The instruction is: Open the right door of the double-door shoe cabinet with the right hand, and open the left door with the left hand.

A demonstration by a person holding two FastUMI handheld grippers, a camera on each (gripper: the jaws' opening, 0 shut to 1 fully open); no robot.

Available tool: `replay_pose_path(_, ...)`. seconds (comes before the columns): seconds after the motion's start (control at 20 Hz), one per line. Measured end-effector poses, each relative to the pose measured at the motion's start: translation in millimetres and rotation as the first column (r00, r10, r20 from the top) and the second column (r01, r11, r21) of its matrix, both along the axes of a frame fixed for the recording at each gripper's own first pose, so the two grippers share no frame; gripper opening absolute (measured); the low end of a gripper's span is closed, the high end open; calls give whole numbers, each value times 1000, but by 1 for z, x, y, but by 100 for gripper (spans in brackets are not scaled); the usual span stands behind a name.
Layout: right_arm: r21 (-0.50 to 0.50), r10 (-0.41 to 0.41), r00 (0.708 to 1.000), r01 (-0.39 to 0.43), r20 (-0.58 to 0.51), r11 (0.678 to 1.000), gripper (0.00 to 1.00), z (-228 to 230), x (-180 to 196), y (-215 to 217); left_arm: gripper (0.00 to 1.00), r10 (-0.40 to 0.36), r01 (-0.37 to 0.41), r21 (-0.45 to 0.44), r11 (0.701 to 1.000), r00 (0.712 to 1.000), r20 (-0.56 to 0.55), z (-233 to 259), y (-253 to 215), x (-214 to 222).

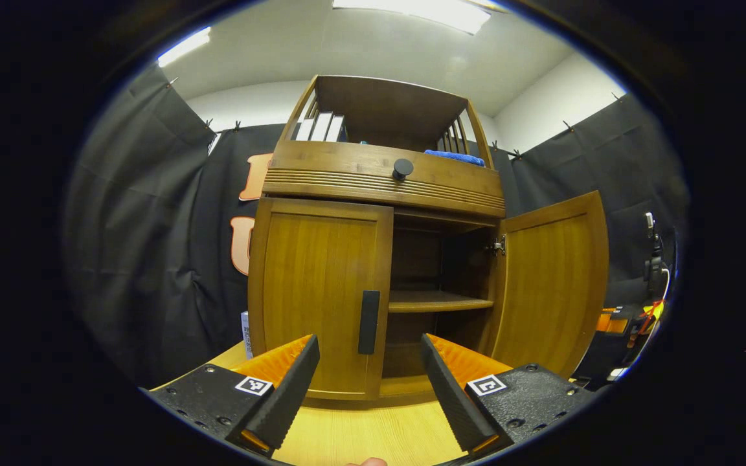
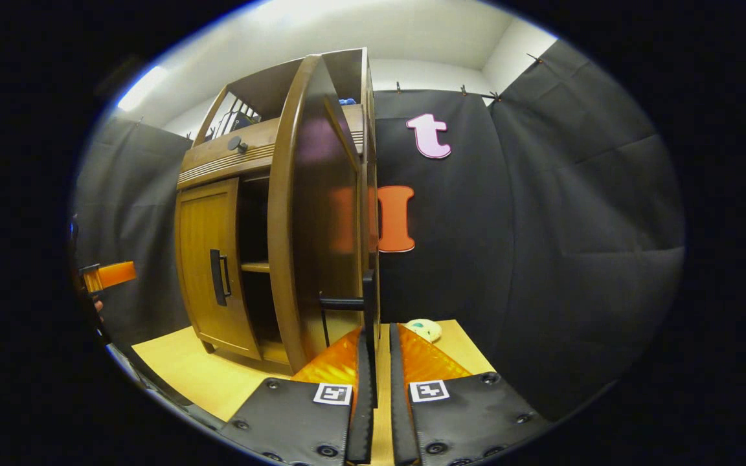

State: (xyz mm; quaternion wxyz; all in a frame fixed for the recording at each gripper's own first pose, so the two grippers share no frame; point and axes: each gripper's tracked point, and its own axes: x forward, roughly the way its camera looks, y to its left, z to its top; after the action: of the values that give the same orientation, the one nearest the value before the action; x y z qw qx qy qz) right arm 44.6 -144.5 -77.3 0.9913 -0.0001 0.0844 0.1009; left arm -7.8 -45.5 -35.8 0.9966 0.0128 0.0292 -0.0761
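The wooden shoe cabinet (image 1: pixel 383 175) stands on a light wood table. Its left door (image 1: pixel 318 298) is closed, with a dark vertical handle (image 1: pixel 368 321) at its inner edge. My left gripper (image 1: pixel 370 378) is open just in front of that handle, apart from it. The right door (image 1: pixel 551 285) is swung wide open, baring the shelf (image 1: pixel 438 301) inside. In the right gripper view that door (image 2: pixel 321 226) stands nearly edge-on. My right gripper (image 2: pixel 378 362) is shut on its dark handle (image 2: pixel 368 294) at the free edge. The left gripper (image 2: pixel 111 275) shows far left.
A drawer with a round knob (image 1: pixel 403 168) sits above the doors; books (image 1: pixel 321 126) and a blue cloth (image 1: pixel 454 157) lie on the top shelf. A small pale object (image 2: pixel 425 329) rests on the table (image 2: pixel 192 375) behind the open door. Equipment and cables (image 1: pixel 651 265) stand at the right.
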Motion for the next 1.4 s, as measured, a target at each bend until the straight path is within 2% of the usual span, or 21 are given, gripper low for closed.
replay_pose_path(0.25,18,61,998,-61,-1,998,21,-2,1,-16,92,-11,11,1,1000,1000,5,2,-2,-5)
replay_pose_path(0.45,10,56,998,-56,7,998,22,-5,-2,-16,92,-6,6,9,1000,1000,13,3,1,-10)
replay_pose_path(0.5,-3,47,999,-47,9,999,16,-5,-4,-19,92,-6,6,7,1000,1000,13,3,1,-11)
replay_pose_path(0.55,-4,36,999,-36,9,999,22,-7,-8,-23,92,-6,6,1,1000,1000,14,4,2,-11)
replay_pose_path(0.6,9,16,1000,-16,13,1000,22,-7,-11,-27,92,-4,4,-5,1000,1000,16,5,3,-11)
replay_pose_path(0.65,31,-5,1000,5,12,1000,11,-8,-15,-30,92,0,1,-11,1000,1000,19,6,4,-10)
replay_pose_path(0.75,49,-72,997,71,11,996,11,-11,-27,-37,91,-1,2,-20,1000,1000,17,5,4,-8)
replay_pose_path(0.8,47,-101,995,100,17,994,34,-8,-34,-38,94,-5,6,-25,1000,1000,15,4,3,-5)
replay_pose_path(0.85,43,-129,991,128,23,991,18,-3,-42,-39,94,-11,11,-33,999,1000,14,4,2,-2)
replay_pose_path(0.9,40,-157,987,156,27,987,26,1,-49,-39,92,-18,18,-41,999,1000,13,6,0,2)
replay_pose_path(1.05,40,-193,980,192,40,981,26,18,-73,-26,91,-33,34,-51,998,999,14,4,-5,23)
replay_pose_path(1.1,40,-195,980,194,41,980,26,23,-80,-18,95,-46,47,-48,998,999,15,3,-7,31)
replay_pose_path(1.2,35,-199,979,198,37,980,26,32,-91,-1,95,-66,67,-35,997,997,28,1,-12,54)
replay_pose_path(1.25,34,-202,979,200,31,979,26,35,-96,7,91,-63,63,-20,998,998,21,-3,-11,68)
replay_pose_path(1.4,58,-196,980,194,28,979,26,35,-106,34,92,-41,41,-15,999,999,5,-16,-13,101)
